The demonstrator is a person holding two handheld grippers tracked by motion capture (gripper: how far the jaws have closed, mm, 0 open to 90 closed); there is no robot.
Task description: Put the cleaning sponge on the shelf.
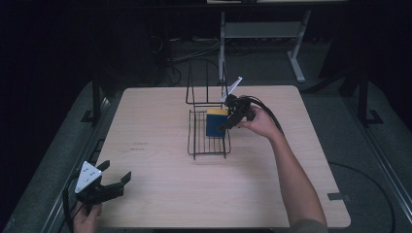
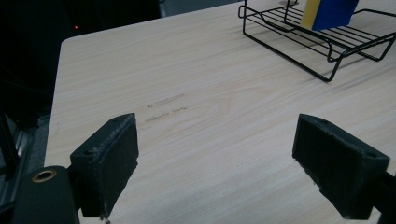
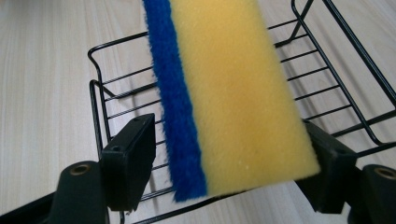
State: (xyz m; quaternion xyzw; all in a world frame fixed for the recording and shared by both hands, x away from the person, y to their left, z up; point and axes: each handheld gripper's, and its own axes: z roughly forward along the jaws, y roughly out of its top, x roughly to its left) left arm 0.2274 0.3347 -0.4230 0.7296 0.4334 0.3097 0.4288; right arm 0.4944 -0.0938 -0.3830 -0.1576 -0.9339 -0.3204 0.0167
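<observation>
my right gripper (image 1: 228,122) is at the black wire rack (image 1: 197,145) in the middle of the wooden table (image 1: 160,160). the blue-and-yellow sponge (image 1: 216,123) stands on edge in the rack's tray. in the right gripper view the sponge (image 3: 233,93) sits between the jaws; a gap shows beside the blue face on one side, while the other pad lies at the yellow edge, touching or not i cannot tell. my left gripper (image 1: 115,183) rests at the table's near left corner, jaws spread wide over bare wood, holding nothing.
</observation>
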